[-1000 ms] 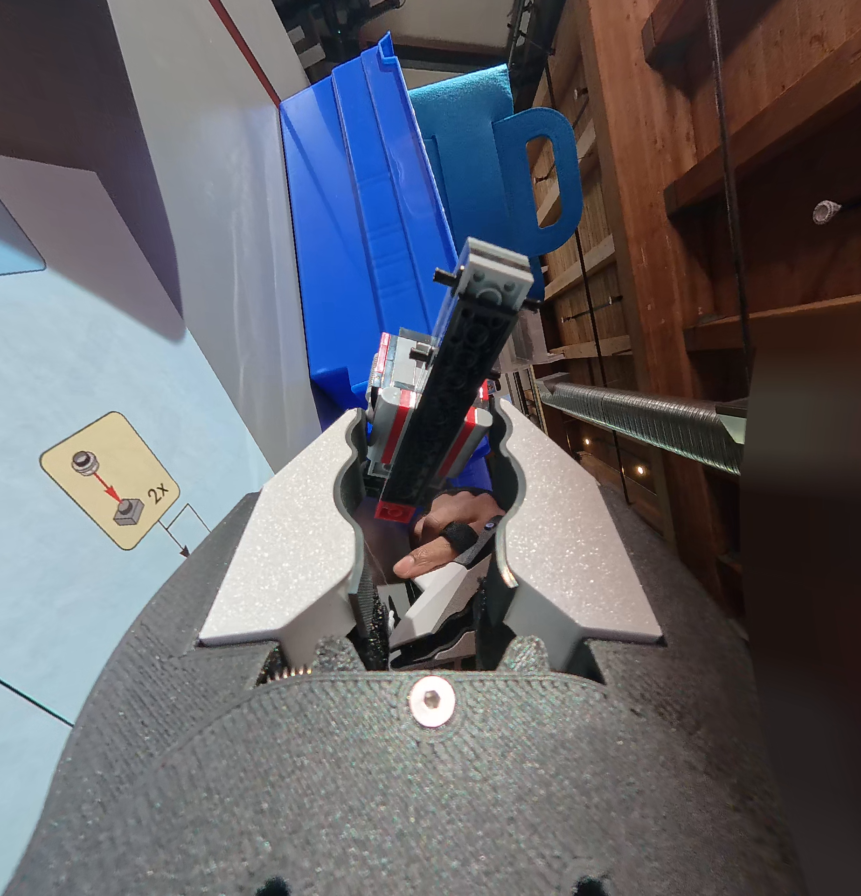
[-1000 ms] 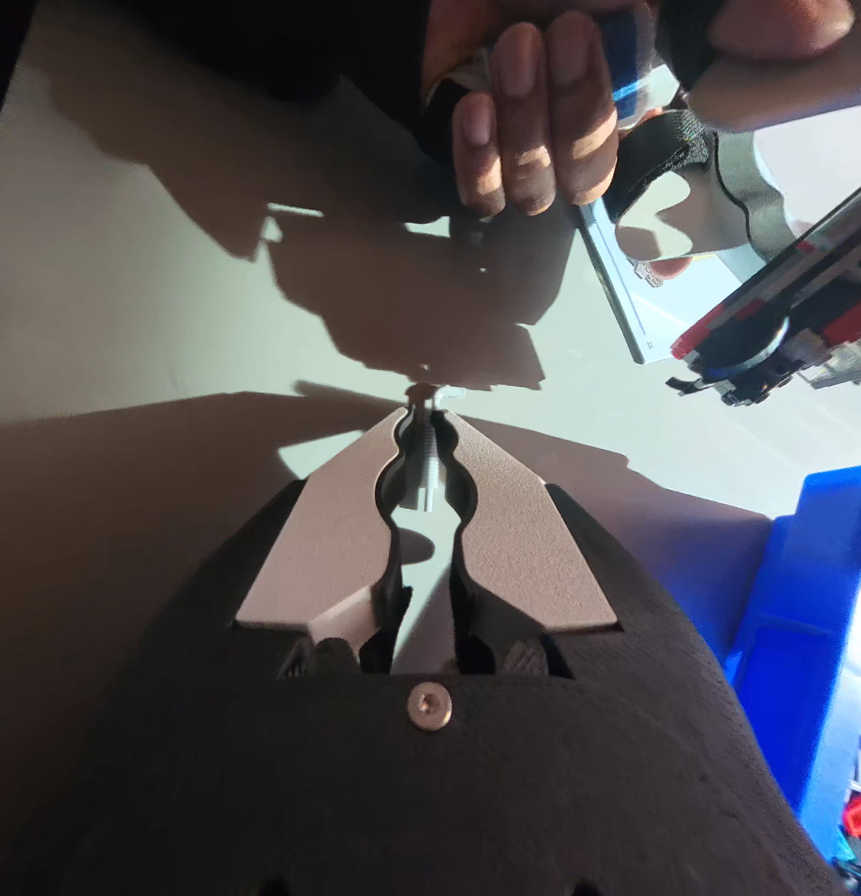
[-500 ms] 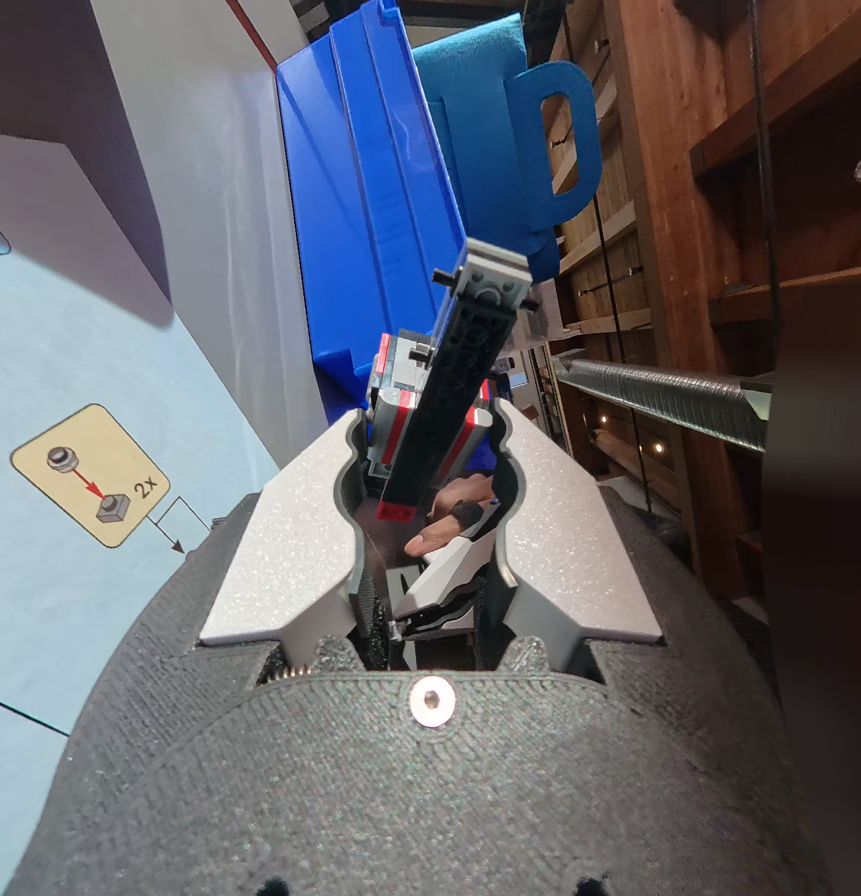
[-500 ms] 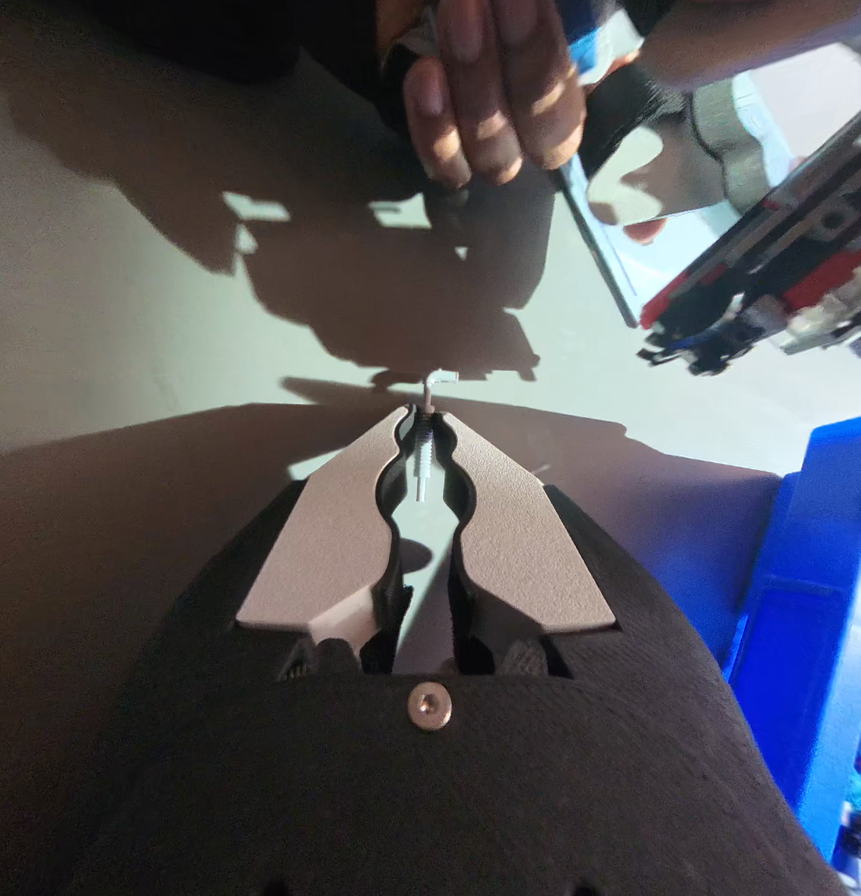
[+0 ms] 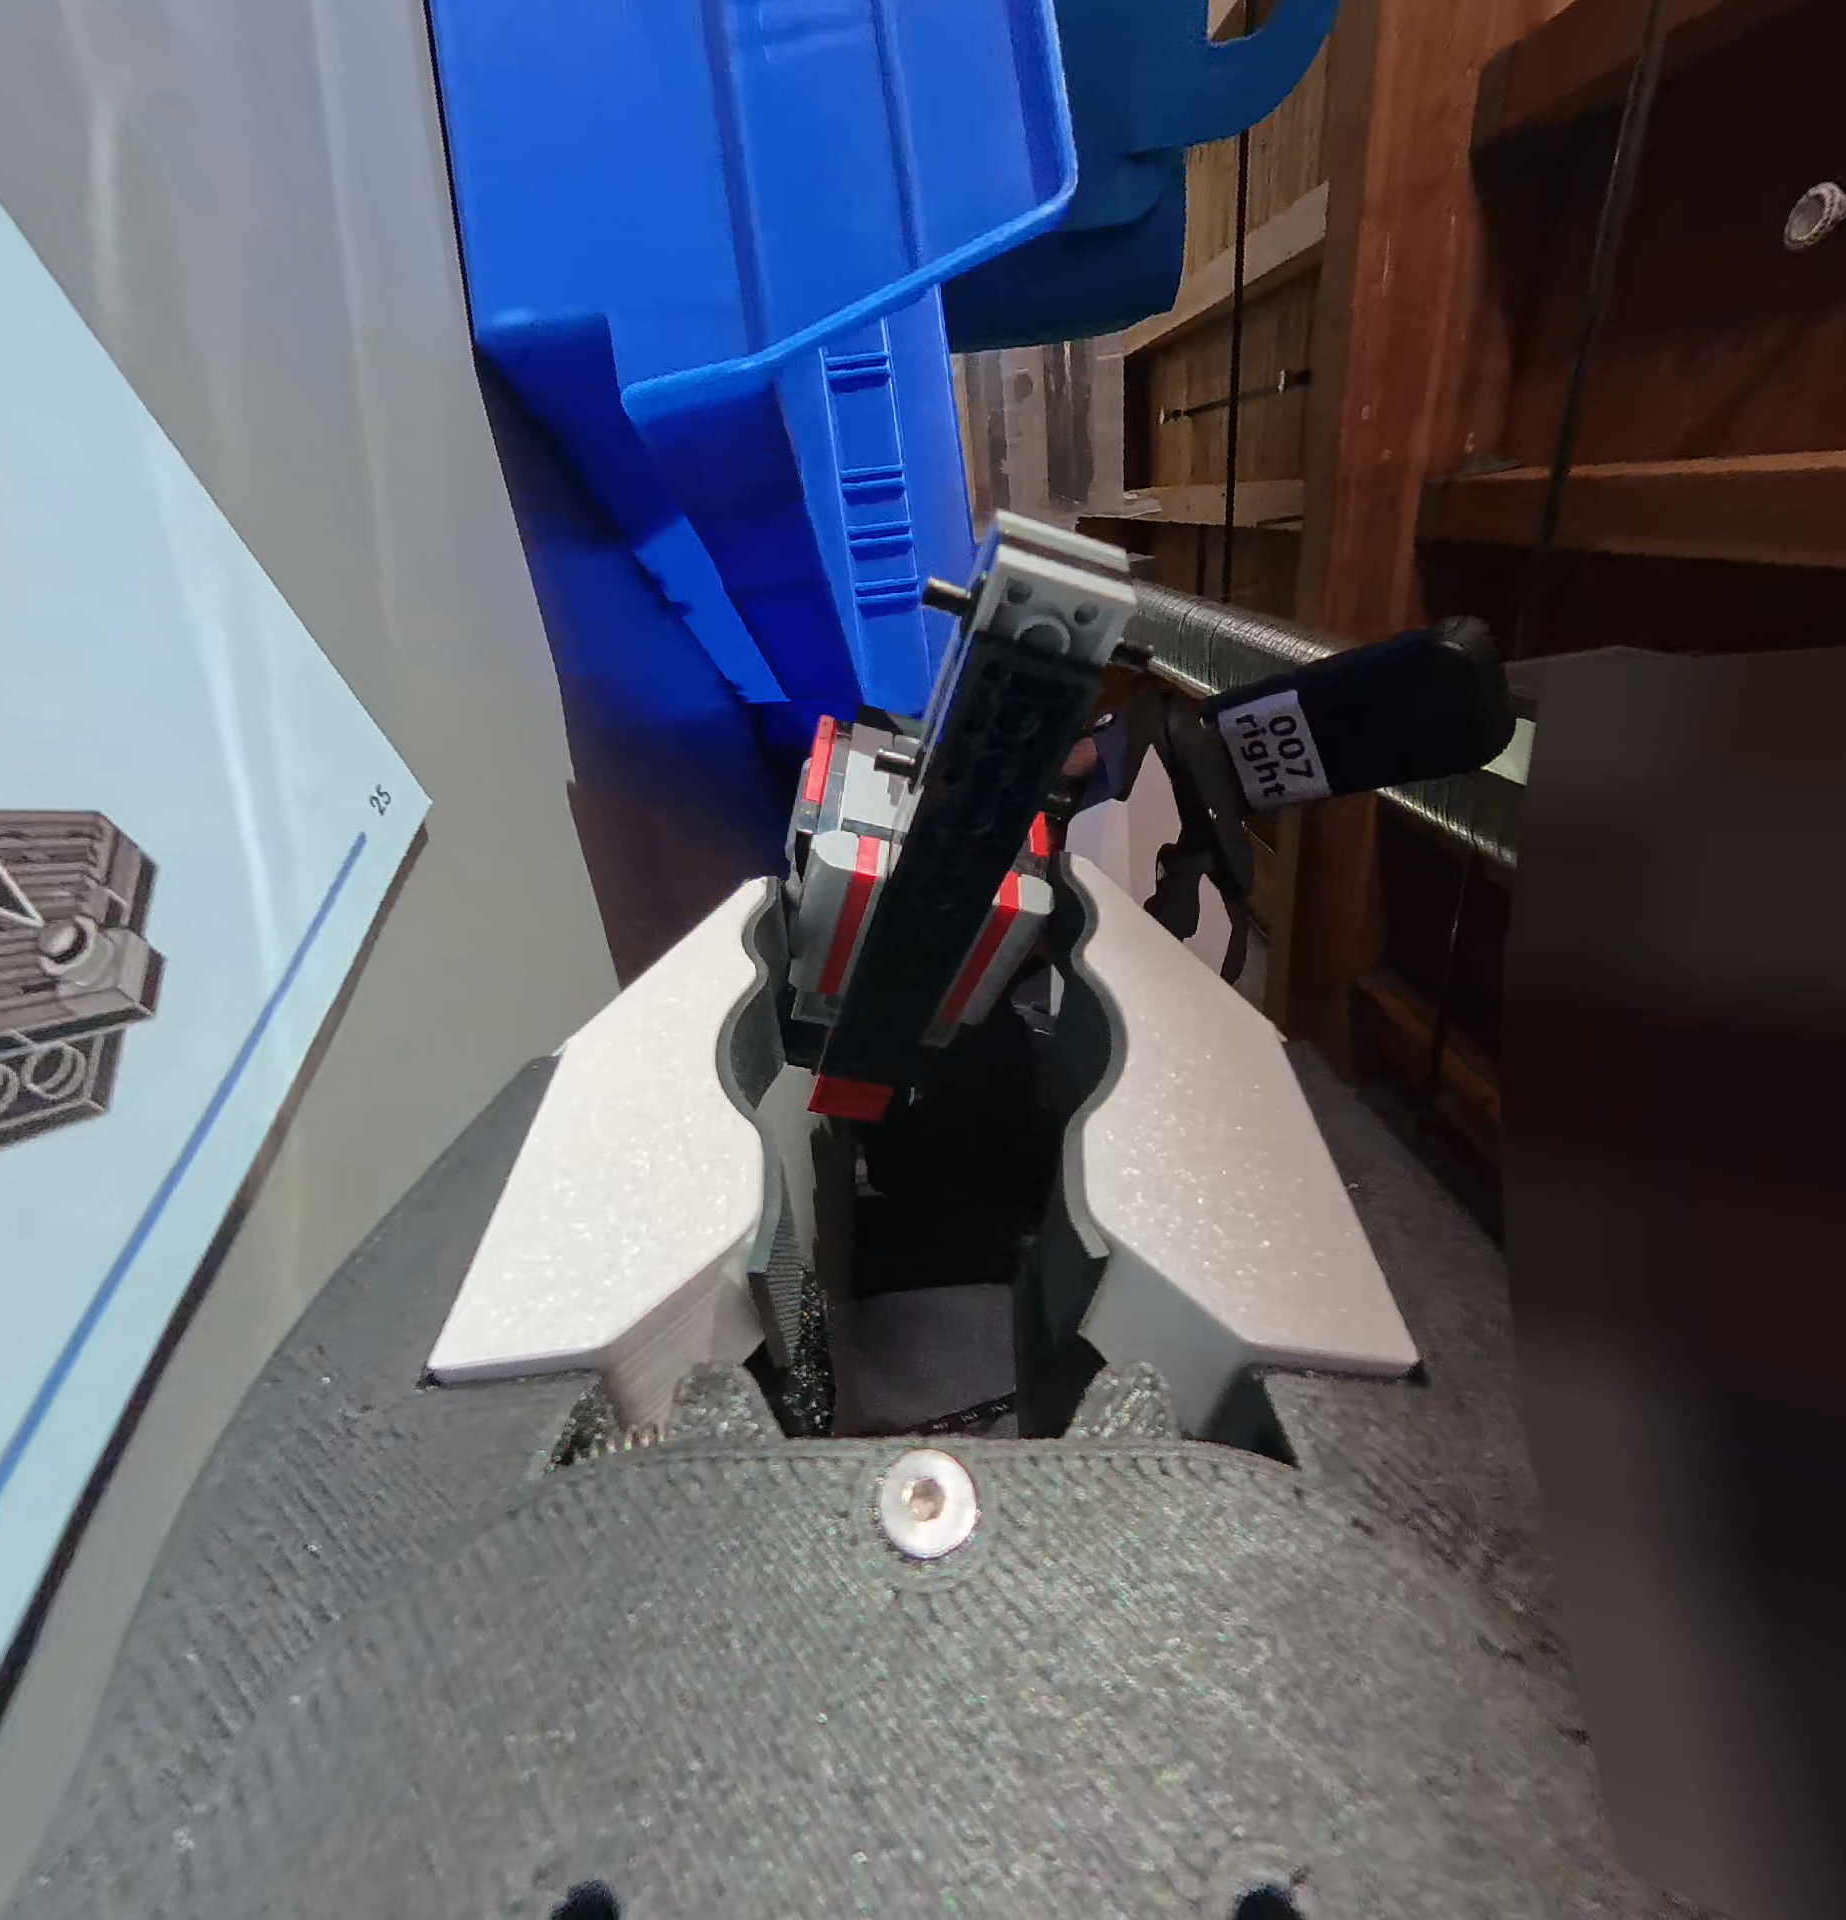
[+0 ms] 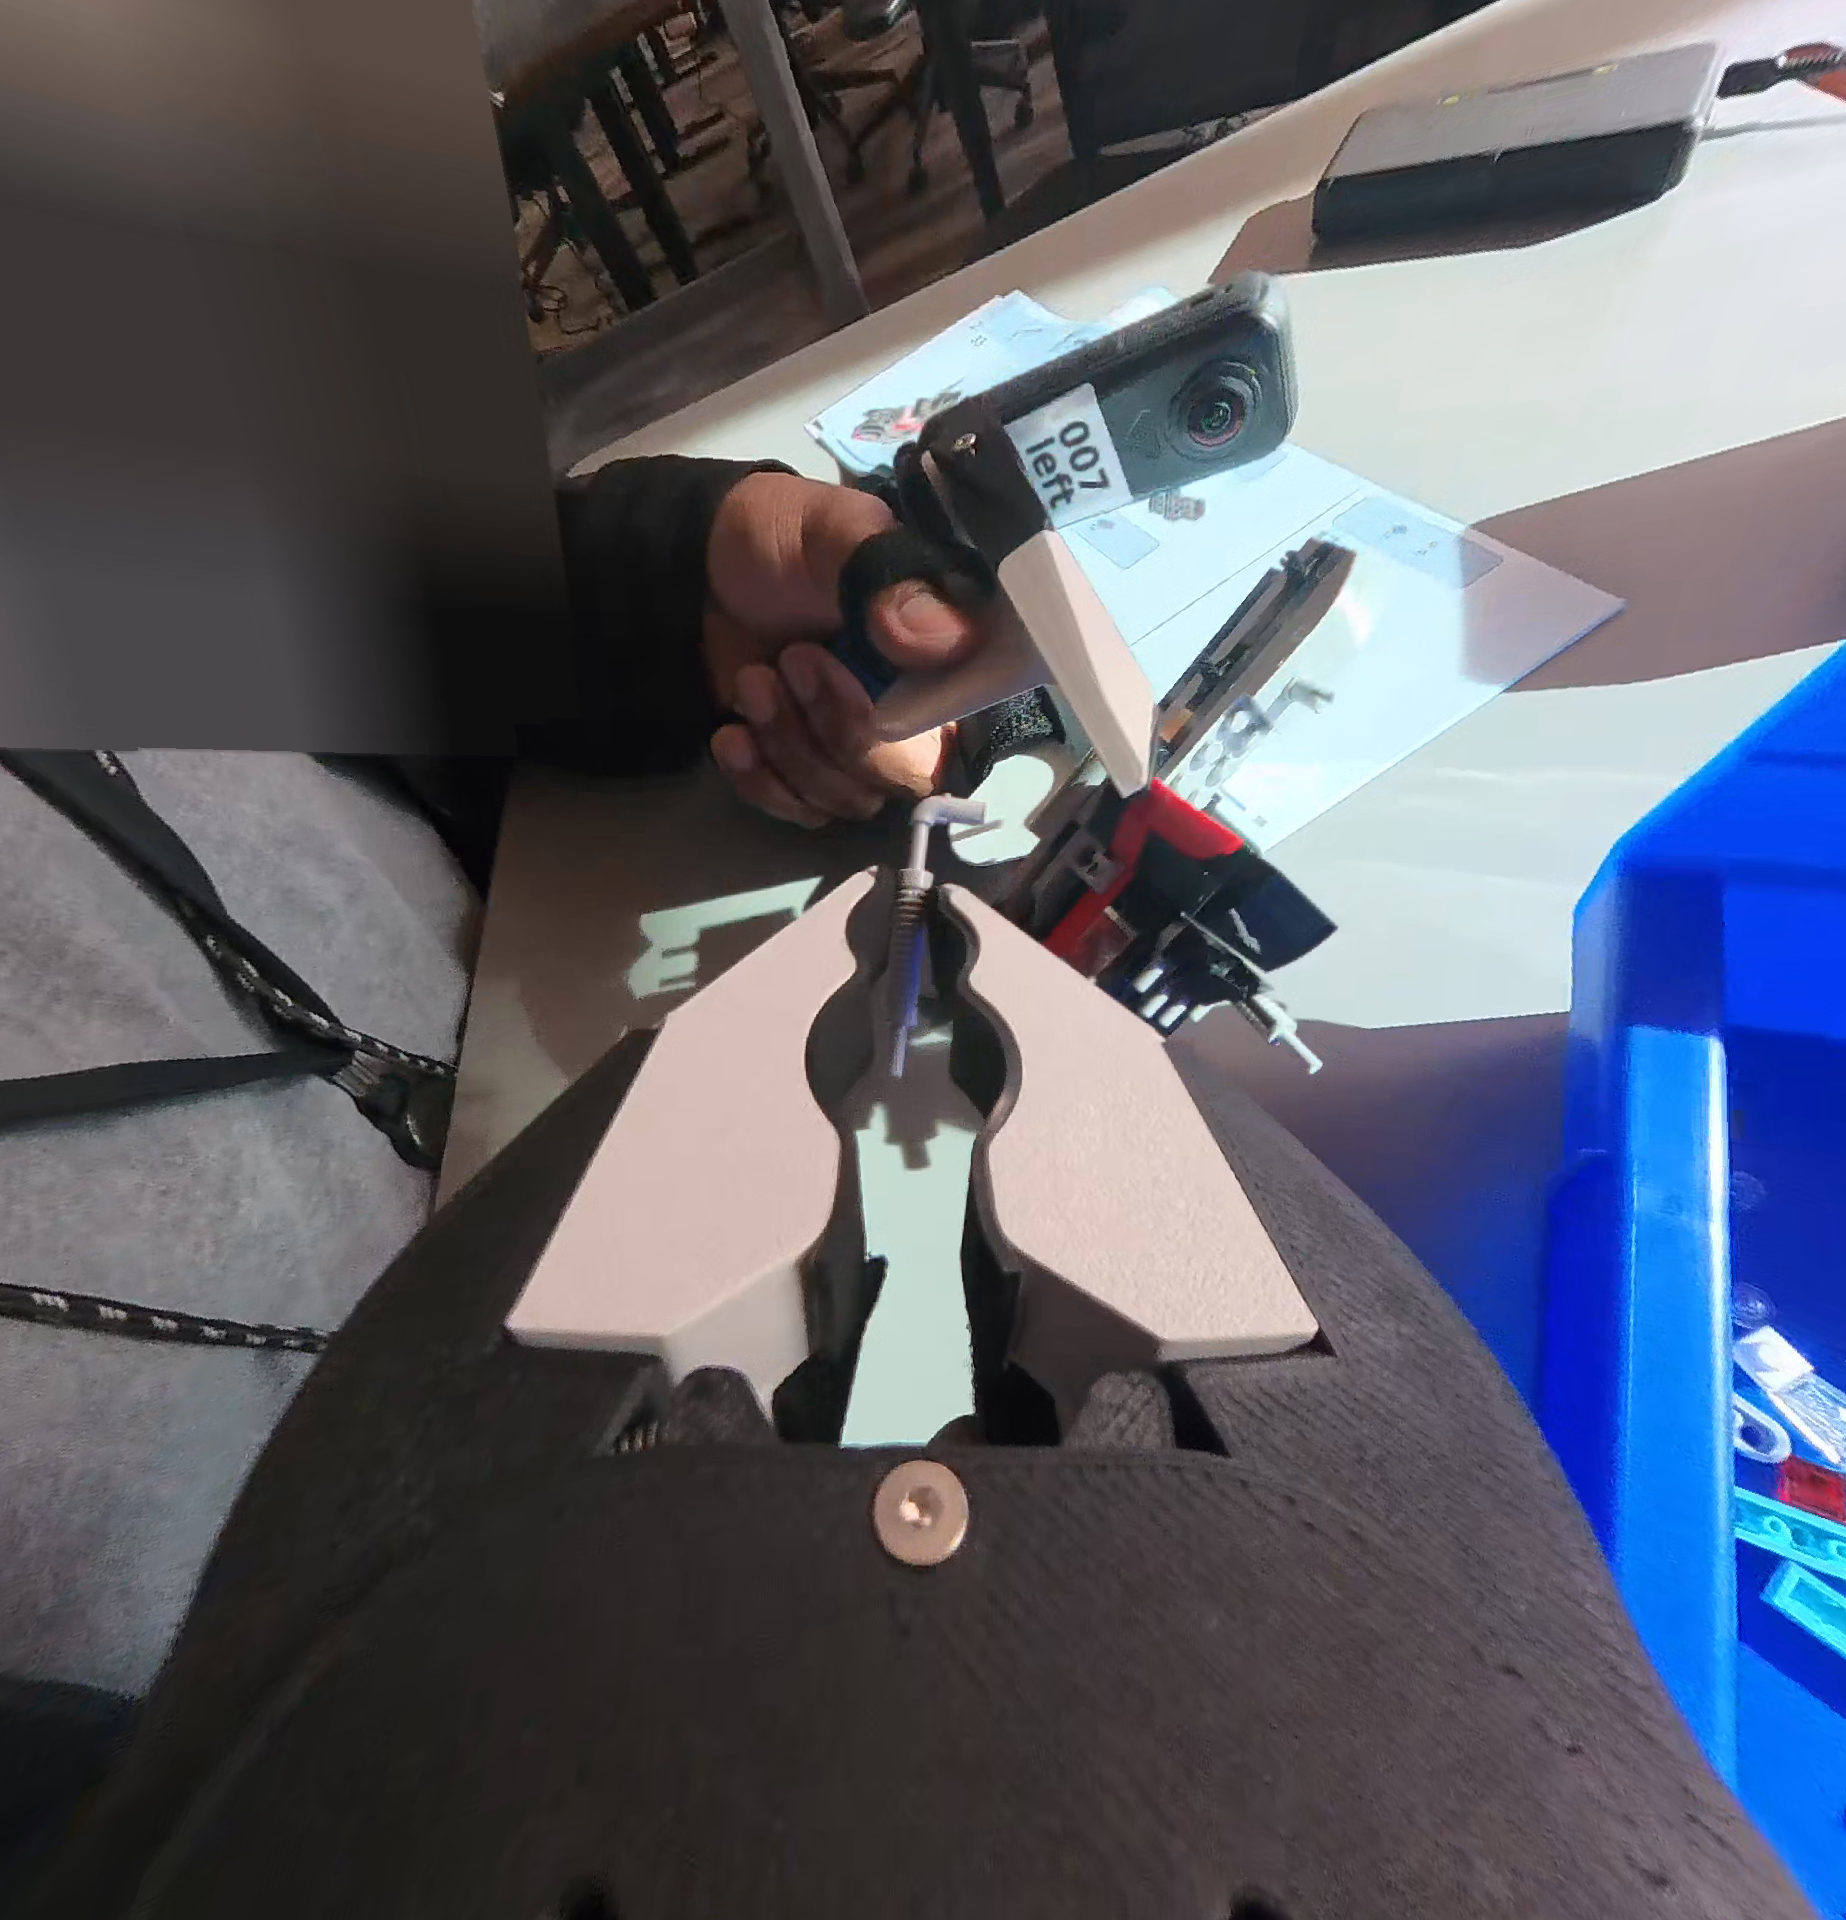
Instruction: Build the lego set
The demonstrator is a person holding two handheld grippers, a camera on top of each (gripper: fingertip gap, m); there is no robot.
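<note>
My left gripper (image 5: 924, 914) is shut on a half-built lego model (image 5: 960, 821), black, grey and red, held up off the table with its long black underside facing me. The same model (image 6: 1158, 862) shows in the right wrist view, held by the left gripper (image 6: 1116, 769), a person's hand behind it. My right gripper (image 6: 914, 894) is shut on a thin light-grey lego pipe piece (image 6: 914, 914) with a bent end sticking out past the tips. The pipe's tip is close to the model's left side, apart from it.
A blue parts bin (image 6: 1729, 1143) with several loose pieces stands at the right; it also shows in the left wrist view (image 5: 753, 364). The open instruction booklet (image 6: 1314, 582) lies on the white table (image 6: 1470, 312). A dark flat box (image 6: 1501, 156) lies far back. Wooden shelving (image 5: 1521, 416) is behind. Left tips to right tips: about 6 centimeters.
Both grippers swung round. The right gripper with the pipe piece rose from facing the table and now points at the model. The left gripper turned, so the booklet page slid left.
</note>
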